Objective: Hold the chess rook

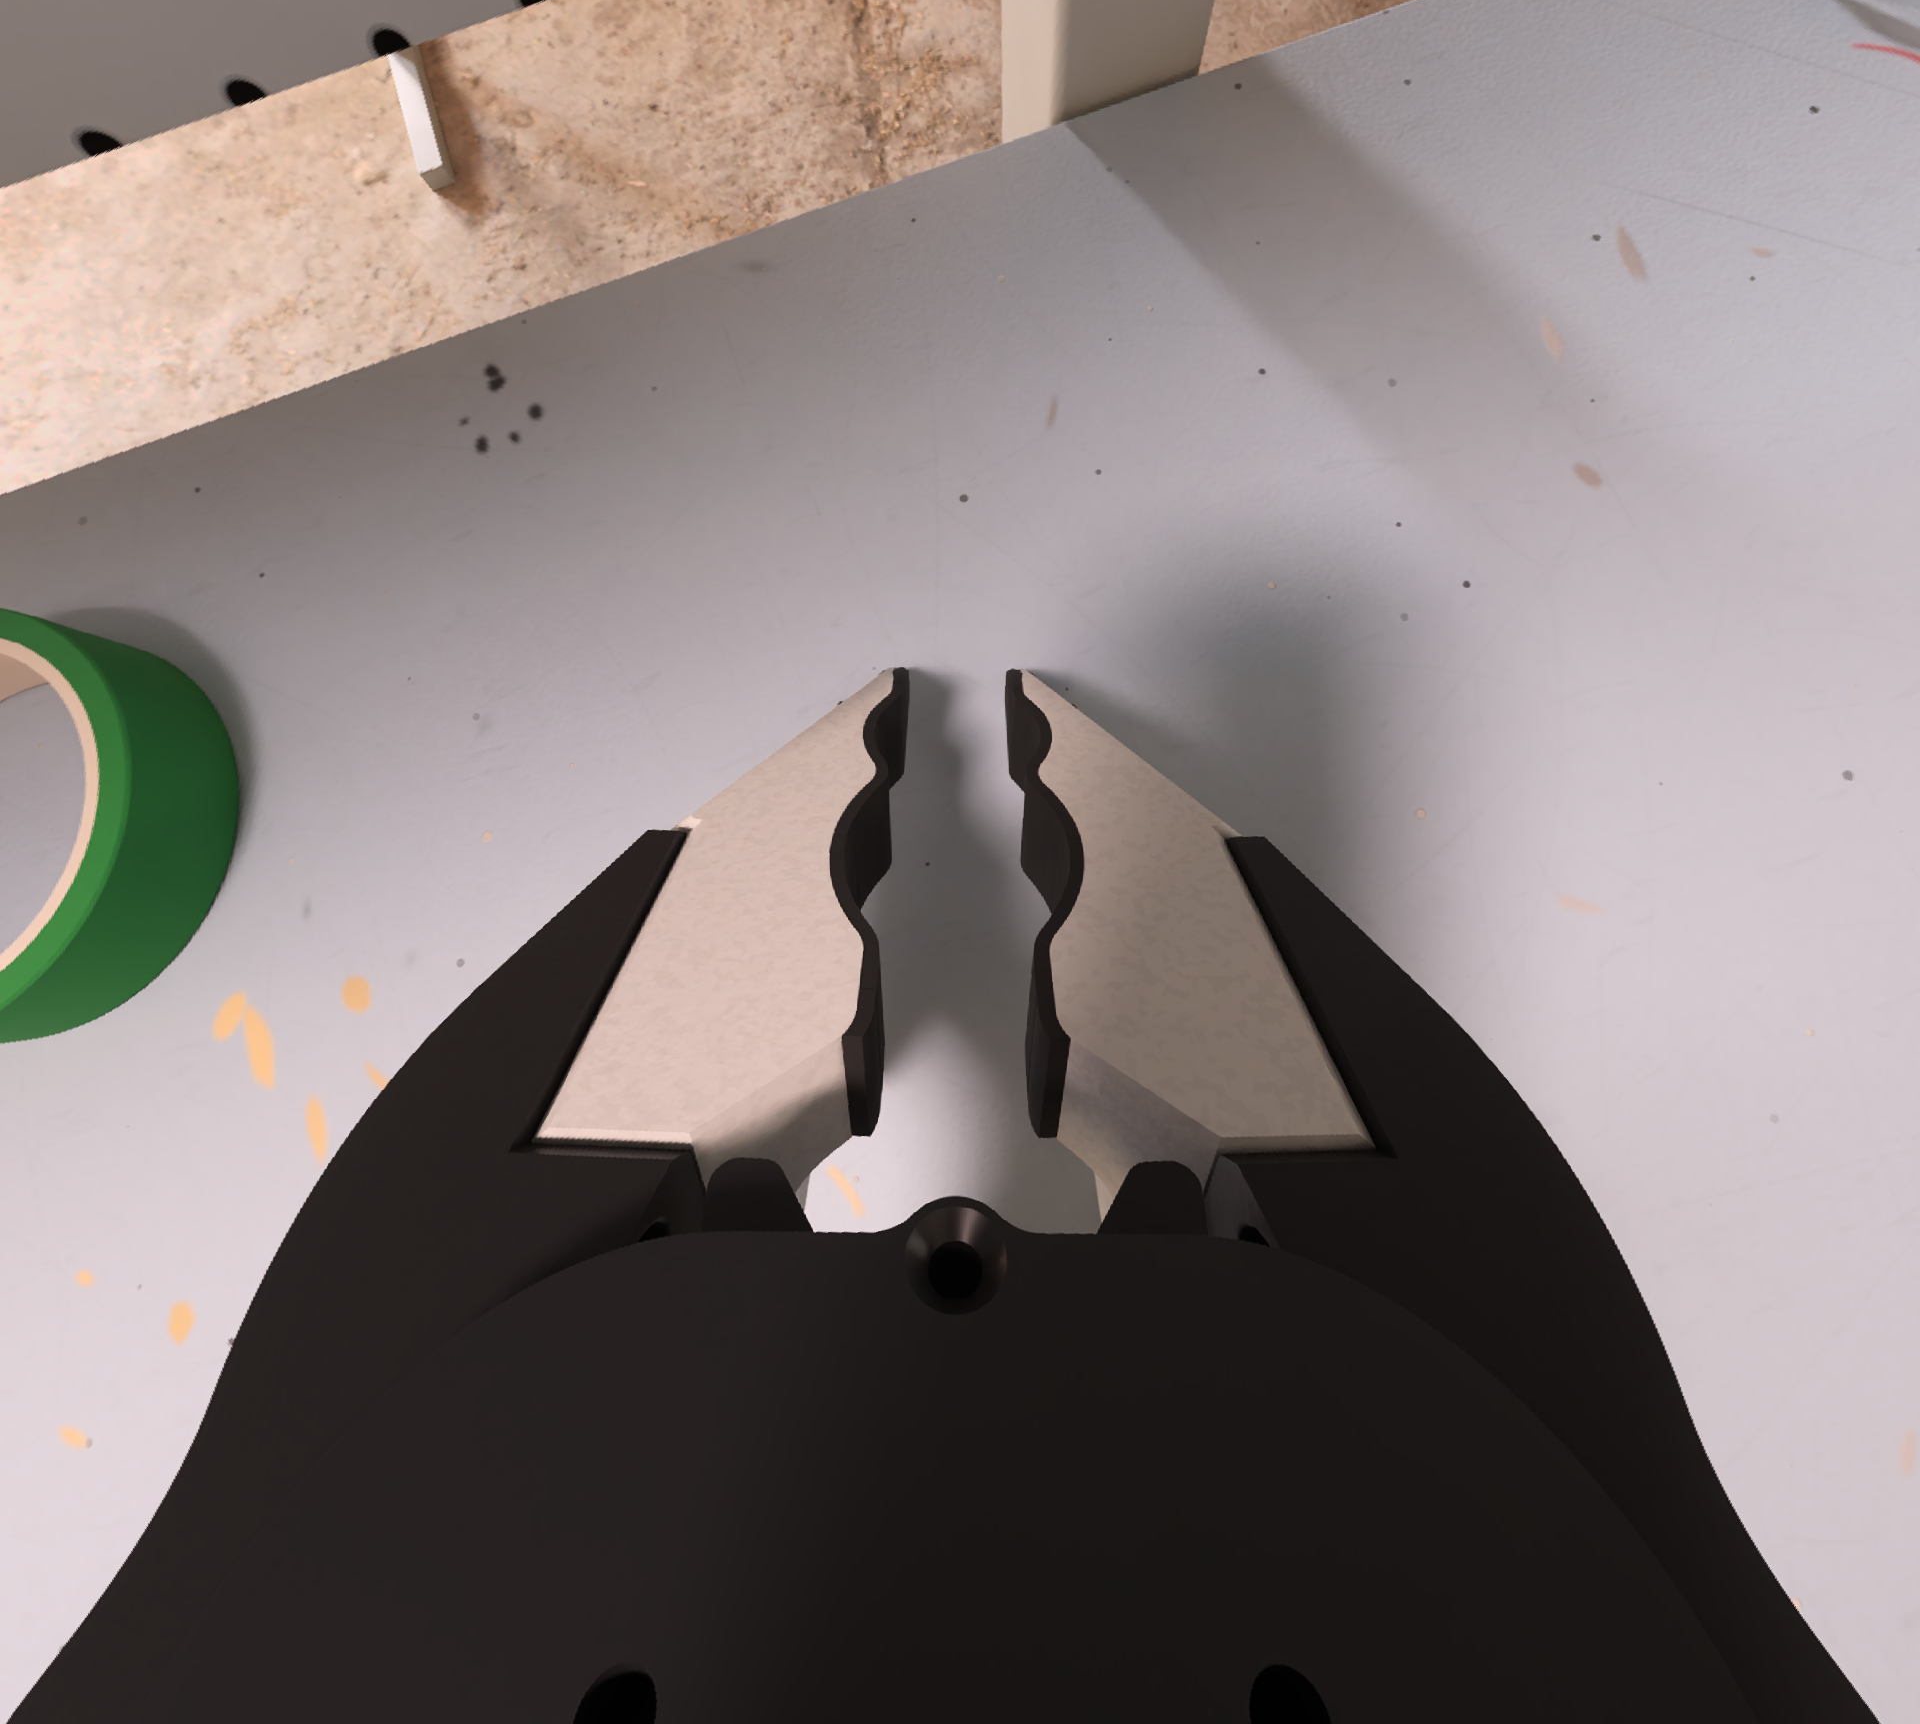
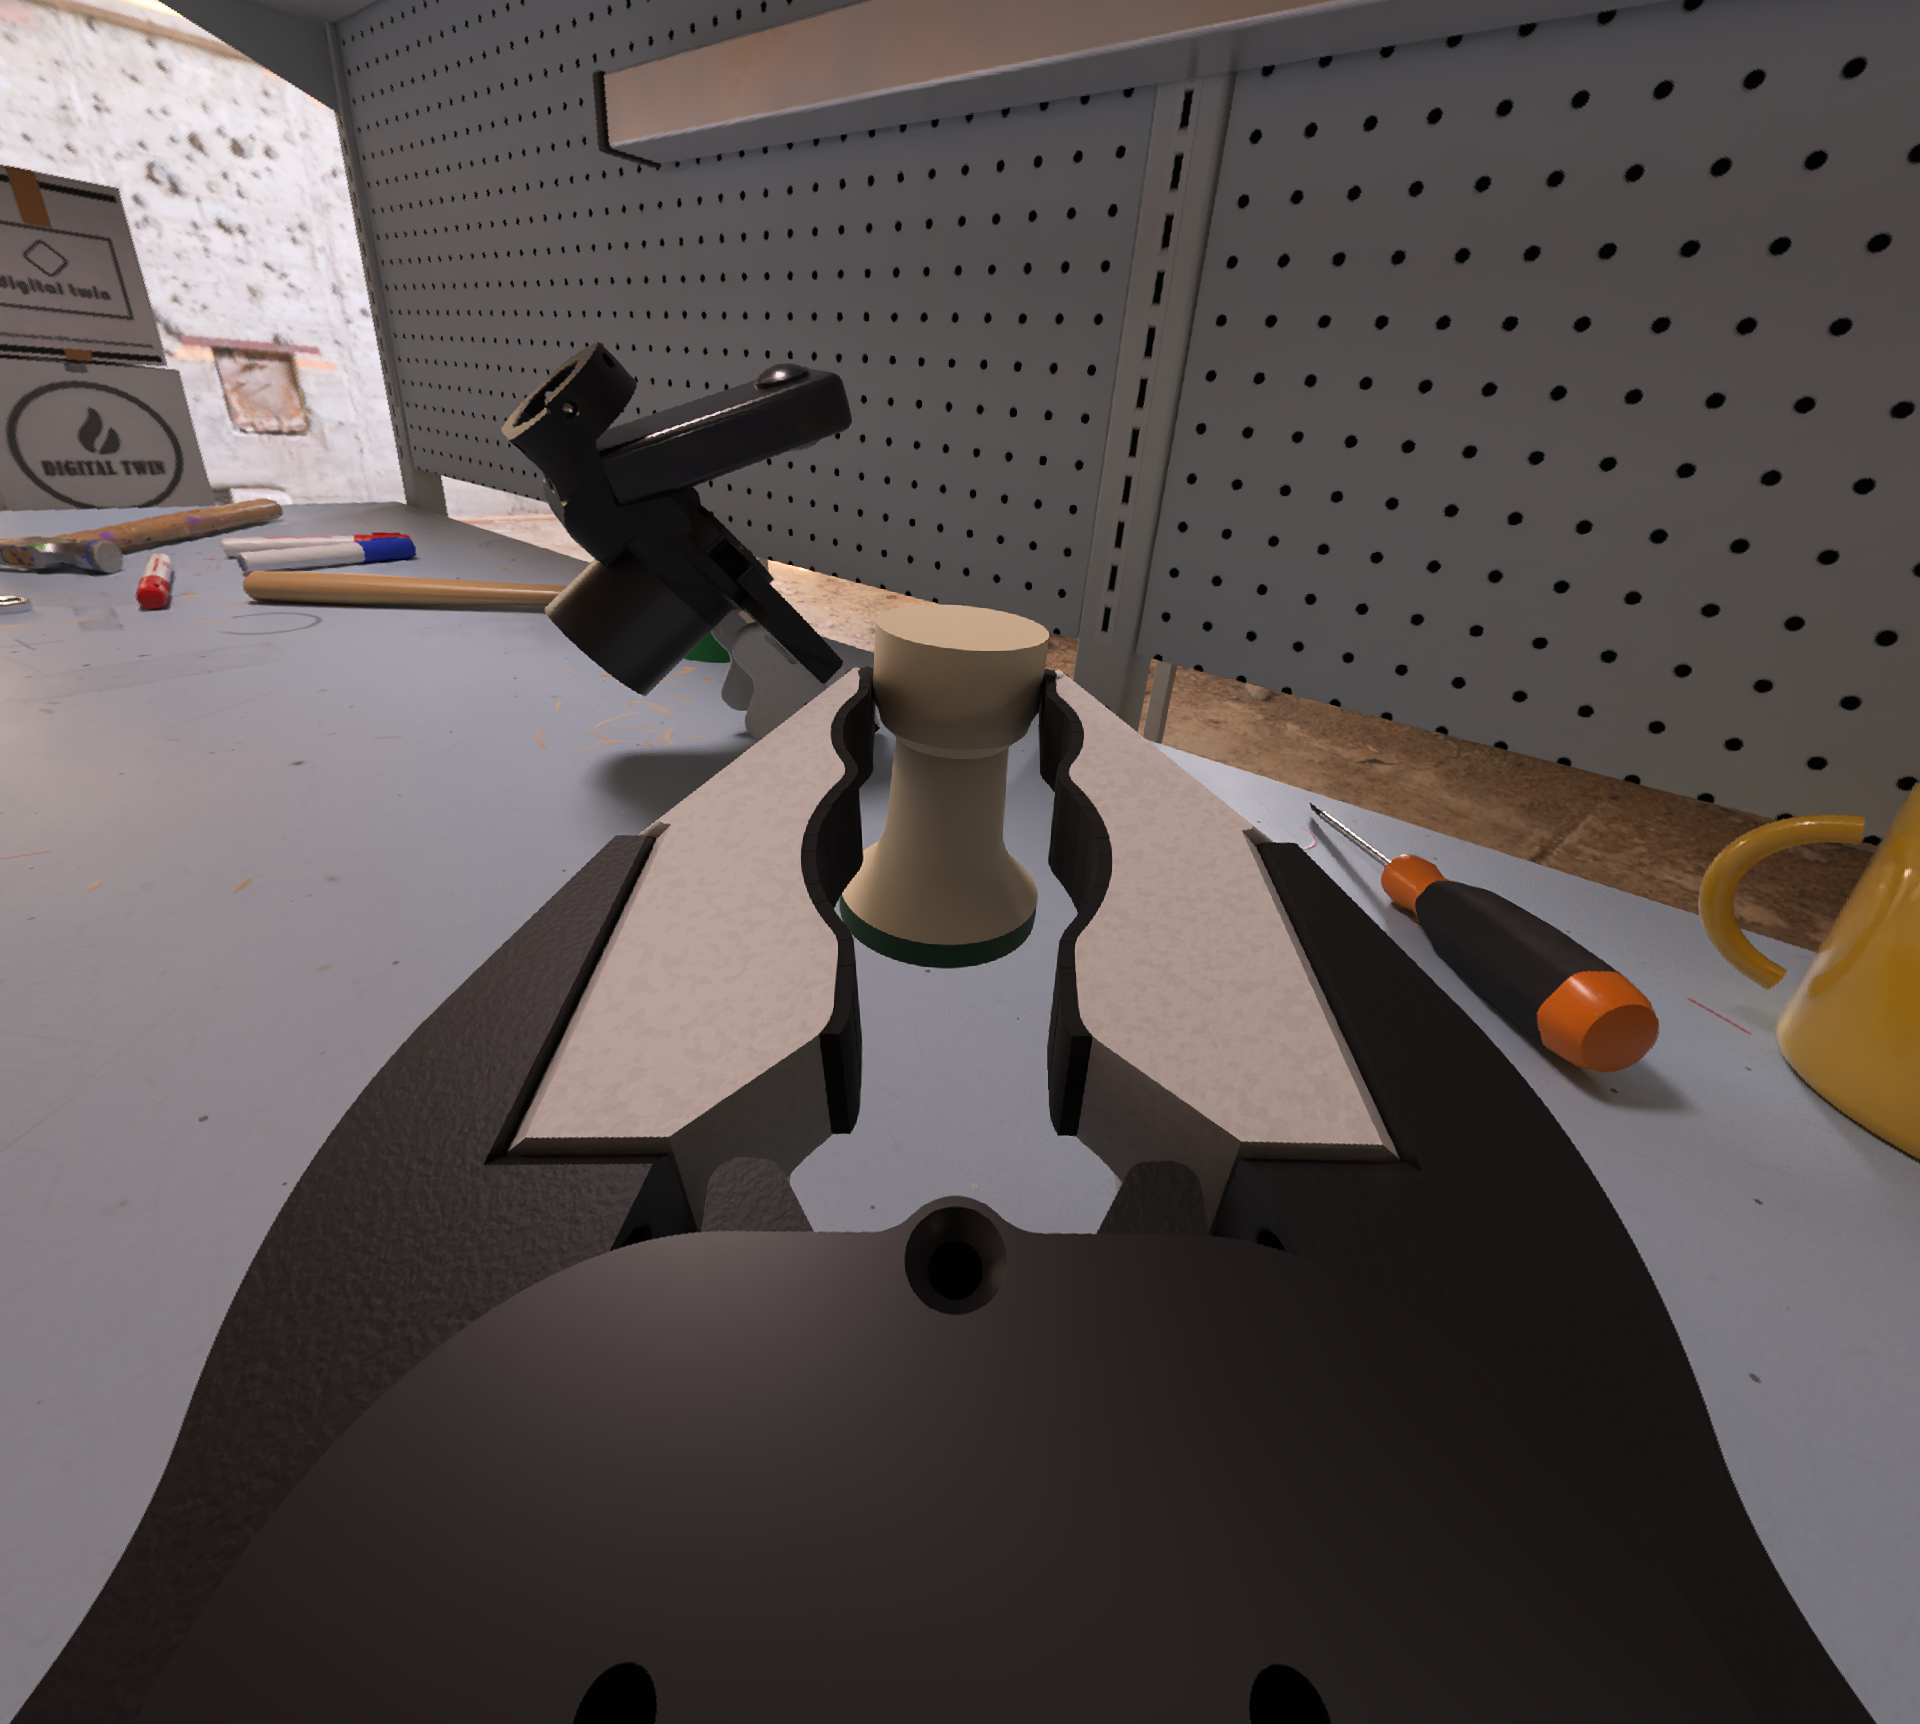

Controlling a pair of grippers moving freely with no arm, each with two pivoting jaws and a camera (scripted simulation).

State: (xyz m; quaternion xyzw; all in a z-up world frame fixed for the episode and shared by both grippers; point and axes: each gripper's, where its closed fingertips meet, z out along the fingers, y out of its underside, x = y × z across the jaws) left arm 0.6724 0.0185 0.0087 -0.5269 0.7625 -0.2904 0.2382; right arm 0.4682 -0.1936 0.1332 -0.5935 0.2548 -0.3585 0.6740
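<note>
Between the two pale fingers of the right gripper [image 2: 954, 687] stands the chess rook [image 2: 951, 781], a cream piece with a dark green base, upright, its broad flat head pinched at the fingertips on both sides; its base appears to hang clear of the grey workbench [image 2: 312, 843], with a strip of bench surface showing beneath it. Off to that gripper's right lies a screwdriver [image 2: 1507, 947] with a black and orange handle, and beyond it, at the frame's edge, a yellow mug [image 2: 1860, 968] with its handle turned toward the rook. Behind the rook rises a grey pegboard [image 2: 1455, 375] with a shelf across it. Farther off on the left side hovers the left gripper [image 2: 769, 698], seen from outside and tilted down toward the bench, with a wooden-handled tool [image 2: 395, 591], some markers [image 2: 312, 548] and cardboard boxes [image 2: 83, 386] behind it. From the left wrist view, the left gripper [image 1: 956, 687] points down at bare bench, its fingers drawn near one another but with a narrow gap between the black pads [image 1: 868, 853], gripping nothing. A roll of green tape [image 1: 135, 822] lies just to its left on the workbench [image 1: 1455, 531], apart from the fingers.
</note>
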